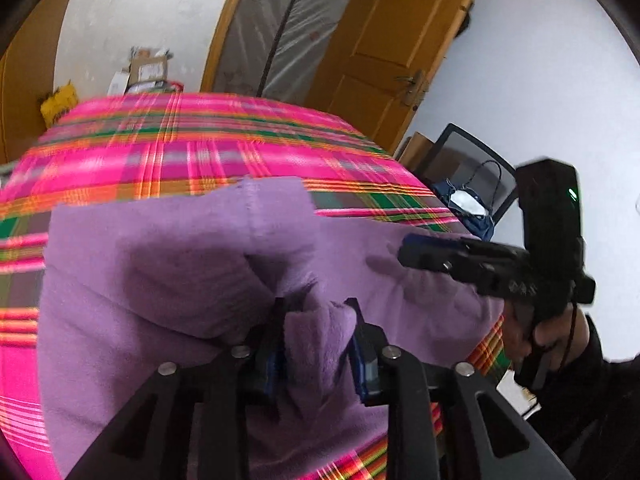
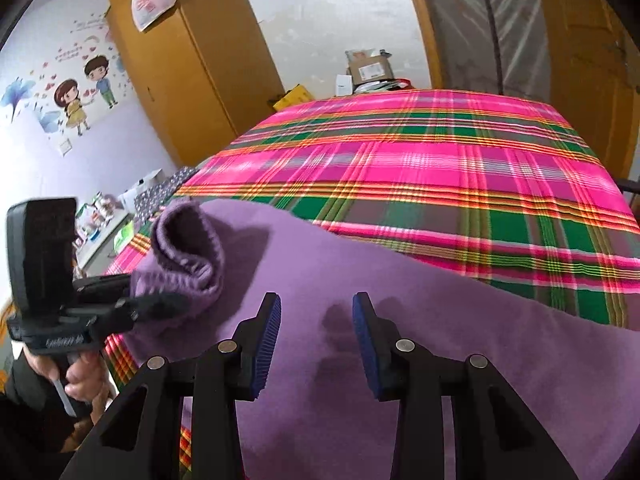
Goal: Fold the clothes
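1. We see a bed covered by a pink, green and orange plaid bedspread (image 2: 440,168), which fills most of both views.
2. On its near side lies the purple fleece garment (image 2: 420,320), spread flat under our right gripper and reaching to the near edge of the bed.
3. A wooden wardrobe (image 2: 192,60) stands behind the bed on the left, and a wooden door (image 1: 400,40) stands to the right.
4. Our left gripper (image 1: 316,344) pinches a bunched fold of the purple garment between its pads, holding it raised above the rest of the cloth; from the right wrist view that lifted part shows as a rolled cuff (image 2: 188,248).
5. Our right gripper (image 2: 316,340) hovers over the flat cloth with its fingers spread apart and nothing between them.
6. A dark blue bag (image 1: 468,204) sits on a chair beside the bed.
7. Cardboard boxes (image 2: 368,68) are stacked beyond the far edge of the bed.
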### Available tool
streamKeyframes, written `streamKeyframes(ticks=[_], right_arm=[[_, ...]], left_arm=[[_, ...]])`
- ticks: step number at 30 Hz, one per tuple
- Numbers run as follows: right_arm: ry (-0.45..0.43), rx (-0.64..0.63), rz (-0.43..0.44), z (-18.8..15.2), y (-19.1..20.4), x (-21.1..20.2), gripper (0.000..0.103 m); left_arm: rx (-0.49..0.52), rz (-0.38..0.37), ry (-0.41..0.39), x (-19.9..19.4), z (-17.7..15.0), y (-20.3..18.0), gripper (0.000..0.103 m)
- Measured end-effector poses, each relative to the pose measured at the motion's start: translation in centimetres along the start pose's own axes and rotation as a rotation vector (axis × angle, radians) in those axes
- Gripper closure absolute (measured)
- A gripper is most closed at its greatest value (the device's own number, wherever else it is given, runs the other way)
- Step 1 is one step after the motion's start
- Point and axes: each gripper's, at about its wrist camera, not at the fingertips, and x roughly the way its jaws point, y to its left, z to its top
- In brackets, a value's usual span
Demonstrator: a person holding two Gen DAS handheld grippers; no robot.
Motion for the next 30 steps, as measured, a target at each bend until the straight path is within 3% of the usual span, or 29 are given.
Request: streamKeyframes(ticks=[5, 9, 12, 15, 21, 26, 30], right_arm=[[-0.019, 0.005, 0.049, 0.7, 0.1, -0.5, 0.064], [-0.030, -0.018, 0.085, 1.3, 1.1, -0.5, 0.064], [-0.033, -0.022, 0.118, 1.5, 1.7, -0.6, 0.064], [-0.029, -0.028, 0.160, 2.0, 2.4, -0.4, 0.064], [0.067, -0.035, 0.288, 3.5, 3.9, 3.3, 0.063], [0.181, 0.015, 0.405, 4.7, 4.6, 7.4, 0.063], [0.240, 0.050, 0.420, 5.4, 5.1, 9.7, 0.063]], left_arm=[[0.064, -0.025, -0.061, -2.7, -0.4, -2.0, 0.070], [0.091, -0.038, -0.057, -3.2, -0.5, -2.5, 0.069], [0.057, -0.038, -0.090, -4.4, -0.7, -1.5, 0.069], [-0.032, 0.024, -0.116, -5.5, -1.3, 1.0, 0.069], [-0.190, 0.136, -0.091, -6.1, -3.5, 5.6, 0.070], [-0.217, 0.143, -0.087, -6.1, -4.5, 6.3, 0.070], [-0.208, 0.139, -0.077, -5.6, -4.6, 6.2, 0.070]])
